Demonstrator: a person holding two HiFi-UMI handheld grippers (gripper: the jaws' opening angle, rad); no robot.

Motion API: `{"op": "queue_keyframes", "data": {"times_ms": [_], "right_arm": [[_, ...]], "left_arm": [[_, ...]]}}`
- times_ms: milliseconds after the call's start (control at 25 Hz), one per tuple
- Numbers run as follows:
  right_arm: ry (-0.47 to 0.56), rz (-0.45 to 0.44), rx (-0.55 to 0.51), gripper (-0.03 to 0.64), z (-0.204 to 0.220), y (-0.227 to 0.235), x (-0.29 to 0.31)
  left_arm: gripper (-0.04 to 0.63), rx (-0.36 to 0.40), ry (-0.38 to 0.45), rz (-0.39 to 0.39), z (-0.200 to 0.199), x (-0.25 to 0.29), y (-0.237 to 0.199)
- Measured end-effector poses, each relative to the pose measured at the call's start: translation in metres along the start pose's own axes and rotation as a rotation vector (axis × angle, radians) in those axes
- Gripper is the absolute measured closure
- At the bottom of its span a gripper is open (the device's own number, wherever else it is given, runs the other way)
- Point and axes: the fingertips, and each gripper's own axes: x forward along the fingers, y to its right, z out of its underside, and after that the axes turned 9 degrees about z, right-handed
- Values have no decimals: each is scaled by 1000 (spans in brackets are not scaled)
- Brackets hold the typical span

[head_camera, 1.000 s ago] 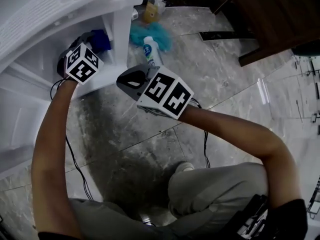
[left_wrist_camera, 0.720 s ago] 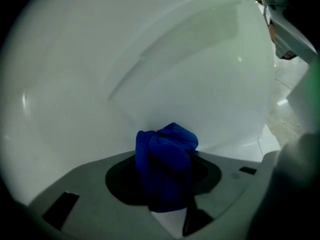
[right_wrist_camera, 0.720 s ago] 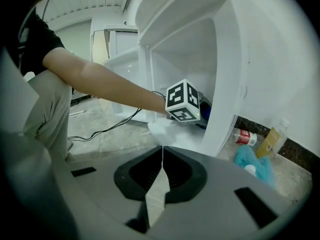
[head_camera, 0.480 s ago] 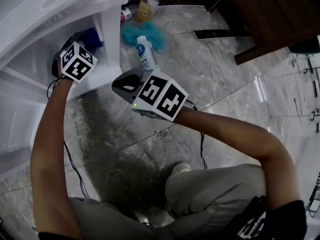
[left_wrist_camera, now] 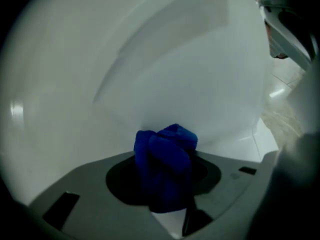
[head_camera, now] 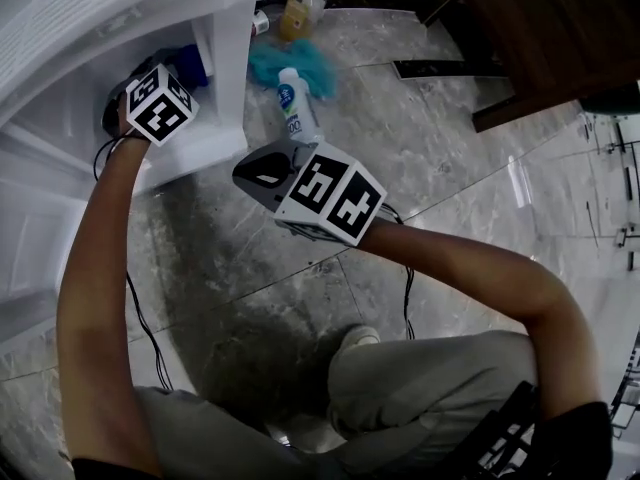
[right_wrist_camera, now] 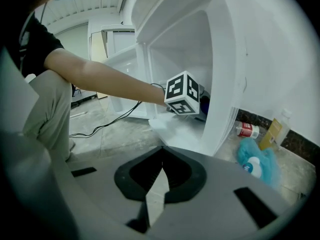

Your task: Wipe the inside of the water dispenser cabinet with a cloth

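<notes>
Left gripper point(left_wrist_camera: 166, 194) is wiping inside the water dispenser cabinet point(head_camera: 228, 58) with a blue cloth point(left_wrist_camera: 167, 149)
It is sitting slightly nearer the cabinet's side post than a second ago, so the wipe is probably advancing in small strokes; its jaws are standing partly apart, clamping the bunched cloth close to the white inner wall, while the right gripper point(right_wrist_camera: 161, 171) is waiting outside, jaws together and empty

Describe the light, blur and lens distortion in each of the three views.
Head view: dim, with a dark shadow on the floor beneath the person. Left gripper view: black corners, the blue cloth soft against the evenly lit white cabinet. Right gripper view: brightest, the cabinet's straight edges bowed by the wide lens.
</notes>
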Motion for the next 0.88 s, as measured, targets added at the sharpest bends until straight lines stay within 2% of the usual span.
{"op": "queue_keyframes", "data": {"times_ms": [160, 280, 440, 520, 760, 880], "right_arm": [[-15, 11, 16, 618, 10, 3, -4], [-8, 0, 19, 618, 5, 2, 2], [1, -21, -2, 618, -1, -2, 14], [3, -25, -3, 618, 0, -3, 16], [-33, -26, 11, 618, 9, -6, 8], [-50, -23, 1, 618, 13, -9, 6]], "left_arm": [[433, -33, -9, -69, 0, -2, -5], [433, -42, 10, -59, -1, -7, 8], [433, 102, -15, -22, -7, -9, 22], [433, 129, -25, -18, -8, -6, 19], [433, 42, -30, -2, 0, 3, -4], [433, -75, 8, 20, 3, -1, -2]]}}
